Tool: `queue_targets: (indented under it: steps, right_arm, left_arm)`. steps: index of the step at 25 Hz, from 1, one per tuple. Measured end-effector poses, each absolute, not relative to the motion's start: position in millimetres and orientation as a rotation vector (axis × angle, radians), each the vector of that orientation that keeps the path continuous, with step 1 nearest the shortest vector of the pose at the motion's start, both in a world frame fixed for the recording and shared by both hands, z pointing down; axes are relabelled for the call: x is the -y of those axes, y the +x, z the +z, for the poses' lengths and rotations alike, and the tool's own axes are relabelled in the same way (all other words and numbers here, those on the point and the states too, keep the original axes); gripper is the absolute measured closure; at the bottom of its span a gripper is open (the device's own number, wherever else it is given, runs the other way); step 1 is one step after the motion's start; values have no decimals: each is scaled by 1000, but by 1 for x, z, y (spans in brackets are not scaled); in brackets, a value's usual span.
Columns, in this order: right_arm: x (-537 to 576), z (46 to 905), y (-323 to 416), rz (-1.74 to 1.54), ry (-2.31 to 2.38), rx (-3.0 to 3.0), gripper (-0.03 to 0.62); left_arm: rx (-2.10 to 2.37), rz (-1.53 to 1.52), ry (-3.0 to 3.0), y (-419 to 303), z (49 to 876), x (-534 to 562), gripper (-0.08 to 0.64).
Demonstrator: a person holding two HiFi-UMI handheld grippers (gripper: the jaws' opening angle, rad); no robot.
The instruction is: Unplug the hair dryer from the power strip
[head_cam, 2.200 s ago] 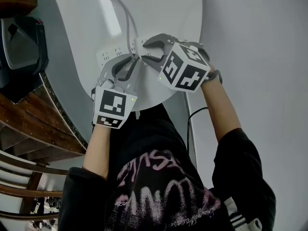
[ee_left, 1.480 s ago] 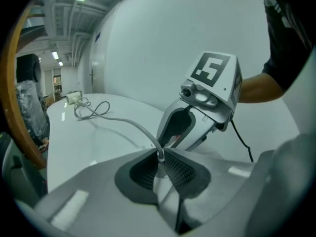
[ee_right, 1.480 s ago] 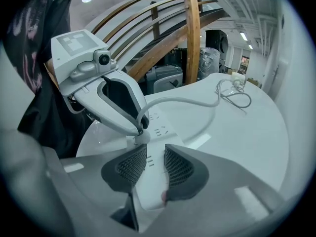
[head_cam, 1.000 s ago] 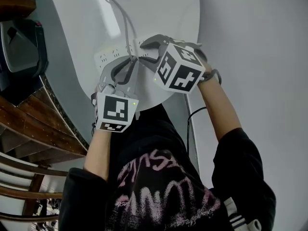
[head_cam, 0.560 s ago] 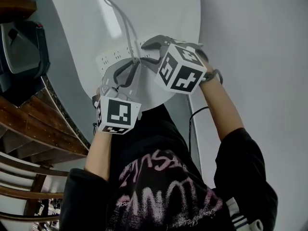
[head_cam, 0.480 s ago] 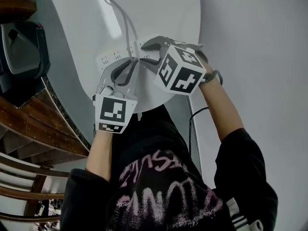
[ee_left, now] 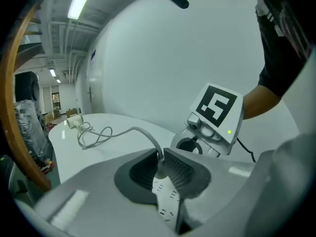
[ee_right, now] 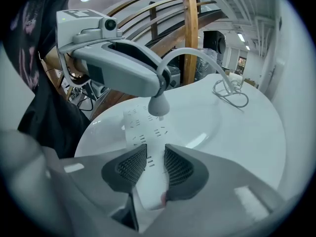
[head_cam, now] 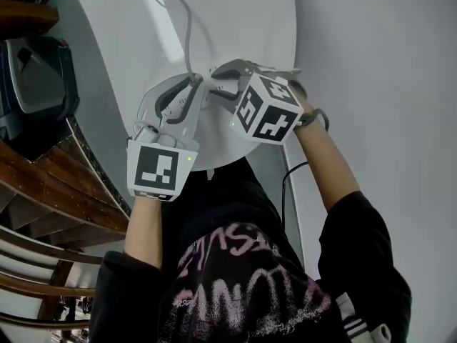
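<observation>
A white power strip [ee_right: 143, 132] lies on the round white table [head_cam: 235, 20]. My right gripper [ee_right: 155, 164] straddles its near end, pads against both long sides, shut on it. My left gripper [ee_left: 160, 164] is shut on the hair dryer's white plug [ee_left: 160, 171]. In the right gripper view the plug [ee_right: 158, 105] hangs clear above the strip's sockets. Its grey cable [head_cam: 187, 34] runs away across the table. In the head view the left gripper [head_cam: 196, 84] and right gripper [head_cam: 216, 79] meet tip to tip, hiding most of the strip.
The cable ends in a loose coil [ee_left: 94, 132] beside a small white object at the table's far side. A curved wooden railing [head_cam: 43, 184] and a dark machine [head_cam: 36, 77] stand left of the table. A thin black cord [head_cam: 285, 184] hangs by the person's right arm.
The left gripper has risen with the plug, which has come away from the strip. The cable has lifted with it. The right gripper has stayed on the strip.
</observation>
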State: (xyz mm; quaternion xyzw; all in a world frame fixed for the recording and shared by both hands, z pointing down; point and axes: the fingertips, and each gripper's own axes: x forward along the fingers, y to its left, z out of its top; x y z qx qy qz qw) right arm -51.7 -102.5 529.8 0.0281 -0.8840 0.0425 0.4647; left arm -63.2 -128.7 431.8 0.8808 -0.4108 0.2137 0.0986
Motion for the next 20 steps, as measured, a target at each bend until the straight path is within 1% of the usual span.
queue_targets:
  steps: [6, 12, 20]
  right_arm:
    - [102, 531, -49, 70, 76, 2203, 460]
    - [104, 510, -42, 202, 178, 2332, 474]
    - [100, 496, -34, 171, 227, 2342, 483]
  left_arm:
    - [1204, 612, 2556, -63, 435, 123, 503]
    - [1267, 639, 2489, -74, 437, 117, 500]
    - [1288, 701, 2441, -76, 452, 105, 497]
